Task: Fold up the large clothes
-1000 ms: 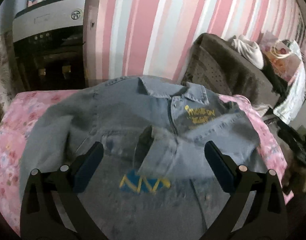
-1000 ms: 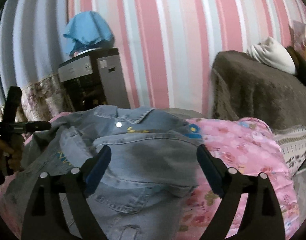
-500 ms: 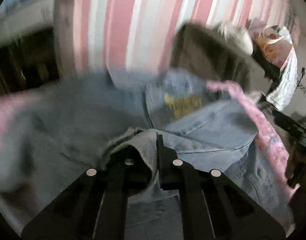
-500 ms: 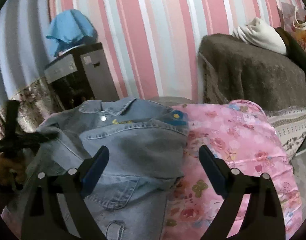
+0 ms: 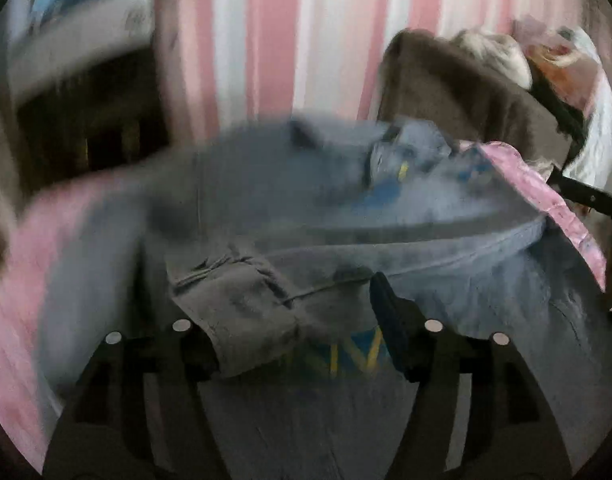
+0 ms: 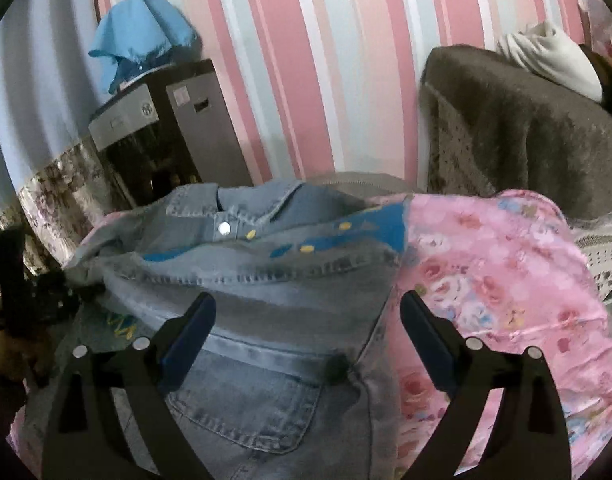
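A denim jacket [image 6: 266, 300] lies spread, partly folded, across a bed covered with a pink floral sheet [image 6: 506, 280].

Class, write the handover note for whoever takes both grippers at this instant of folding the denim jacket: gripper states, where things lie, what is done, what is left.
Left gripper: jaws have just been opening; the sleeve cuff lies between them, apparently released.
Right gripper: open, empty, over the jacket's right side.
Denim jacket lies on the pink floral cover, collar toward the wall.
Done: both sleeves folded across the front.
Left: fold the body.
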The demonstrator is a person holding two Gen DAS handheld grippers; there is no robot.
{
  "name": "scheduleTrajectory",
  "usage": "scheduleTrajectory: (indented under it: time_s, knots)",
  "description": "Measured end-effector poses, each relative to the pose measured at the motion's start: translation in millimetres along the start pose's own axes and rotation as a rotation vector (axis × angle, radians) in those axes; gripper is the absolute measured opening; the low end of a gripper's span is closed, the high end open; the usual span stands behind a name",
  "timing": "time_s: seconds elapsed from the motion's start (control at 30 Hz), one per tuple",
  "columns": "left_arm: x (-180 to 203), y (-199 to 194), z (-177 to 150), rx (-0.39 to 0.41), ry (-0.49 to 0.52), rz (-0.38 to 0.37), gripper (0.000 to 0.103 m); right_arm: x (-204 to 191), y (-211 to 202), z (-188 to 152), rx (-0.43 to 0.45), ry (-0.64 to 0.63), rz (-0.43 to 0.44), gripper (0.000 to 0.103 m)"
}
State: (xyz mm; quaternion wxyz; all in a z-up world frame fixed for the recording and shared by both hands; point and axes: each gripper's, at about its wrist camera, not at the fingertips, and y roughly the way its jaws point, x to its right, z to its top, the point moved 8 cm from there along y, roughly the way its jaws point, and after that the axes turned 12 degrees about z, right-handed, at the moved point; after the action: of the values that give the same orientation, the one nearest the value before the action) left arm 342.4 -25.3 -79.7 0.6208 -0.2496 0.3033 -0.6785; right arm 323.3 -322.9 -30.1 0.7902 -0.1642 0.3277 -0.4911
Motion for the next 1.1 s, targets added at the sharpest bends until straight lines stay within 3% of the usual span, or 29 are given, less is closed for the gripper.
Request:
scheduleTrajectory:
  time_s: [0.03, 0.1, 0.17, 0.27, 0.4, 0.47, 0.5, 0.53, 0.57, 0.7, 0.8, 0.87, 0.9, 0.97, 1.03, 1.07, 1.1]
  knots:
    - [-6, -3, -6, -0.011, -0.029, -0.007, 0.086, -1, 1, -1, -0.005, -0.007, 0.001, 0.094]
    - [-21, -17, -17, -0.020, -0.085, 0.022, 0.095, -4, 1, 2, -0.007, -0.017, 0.005, 0.094]
    - [-29, -34, -19, -0.026, -0.110, -0.019, 0.095, -4, -1, 5, -0.005, -0.024, 0.006, 0.094]
    - [-40, -41, -1, -0.009, -0.112, 0.021, 0.100, -3, 2, 14, -0.002, -0.039, -0.001, 0.094]
    - [-43, -14, 35, -0.026, -0.126, 0.058, 0.100, -5, 20, 22, -0.020, -0.036, -0.001, 0.094]
    - [-36, 16, 36, -0.111, -0.093, 0.080, 0.100, -6, 25, 24, -0.013, -0.016, 0.013, 0.094]
    - [-32, 29, 29, -0.154, -0.076, 0.081, 0.093, -7, 28, 25, -0.012, -0.002, 0.023, 0.094]
    - [-28, 42, 23, -0.190, -0.050, 0.106, 0.079, -7, 29, 24, -0.011, 0.001, 0.028, 0.094]
    - [-24, 52, 16, -0.206, -0.027, 0.126, 0.076, -8, 31, 24, -0.013, -0.001, 0.029, 0.094]
    - [-25, 54, 12, -0.134, 0.027, 0.175, 0.052, -12, 33, 21, -0.009, -0.010, 0.022, 0.094]
    - [-26, 49, 9, -0.161, 0.050, 0.201, 0.059, -23, 39, 16, -0.022, -0.030, 0.036, 0.099]
    - [-26, 36, 10, -0.143, 0.020, 0.197, 0.065, -32, 52, 4, -0.083, -0.016, 0.099, 0.100]
    - [-23, 29, 9, -0.127, 0.008, 0.180, 0.076, -35, 58, -7, -0.123, -0.016, 0.111, 0.100]
    - [-15, 23, 3, -0.123, 0.039, 0.188, 0.086, -35, 67, -27, -0.201, -0.062, 0.047, 0.100]
    - [-10, 30, -8, -0.153, 0.089, 0.215, 0.087, -28, 80, -55, -0.354, -0.120, -0.053, 0.099]
    - [-11, 36, -17, -0.188, 0.097, 0.223, 0.088, -27, 80, -65, -0.402, -0.159, -0.098, 0.099]
    - [-14, 35, -21, -0.187, 0.075, 0.219, 0.088, -29, 76, -67, -0.398, -0.189, -0.121, 0.099]
